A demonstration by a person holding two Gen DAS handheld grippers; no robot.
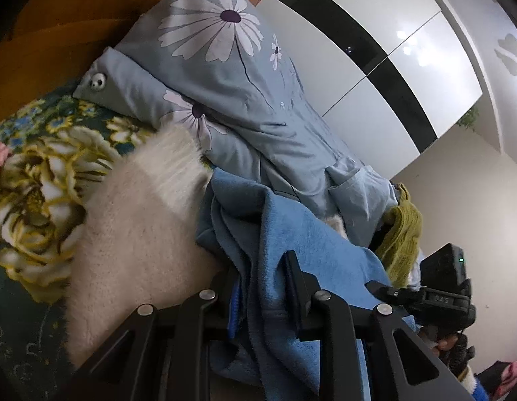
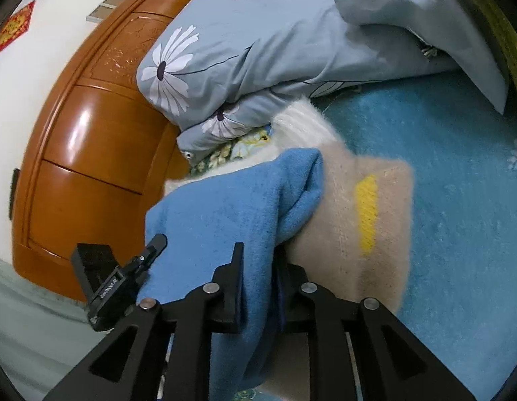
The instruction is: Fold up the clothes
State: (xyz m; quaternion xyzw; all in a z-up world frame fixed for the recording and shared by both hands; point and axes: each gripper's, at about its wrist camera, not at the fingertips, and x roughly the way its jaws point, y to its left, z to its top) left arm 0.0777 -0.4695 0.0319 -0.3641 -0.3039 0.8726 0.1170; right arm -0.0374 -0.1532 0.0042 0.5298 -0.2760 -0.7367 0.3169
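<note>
Between my two claws hangs the soft blue fleece garment (image 1: pixel 292 234), lifted up over the bed. My left claw (image 1: pixel 258 287) is pinching one bunched edge of it, and my right claw (image 2: pixel 258 267) is pinching another edge, so the cloth droops in thick folds between them. Under it lies a fuzzy cream sweater with a yellow stripe (image 2: pixel 365 207), flat and neat, so I think that one is already folded. It sits on the bright blue bed cover (image 2: pixel 459 200), near the grey-blue flower quilt (image 2: pixel 258 50) heaped at the bed's head end by the orange wooden headboard (image 2: pixel 91 153). The blue one is not folded yet. I think I must spread it flat first.
</note>
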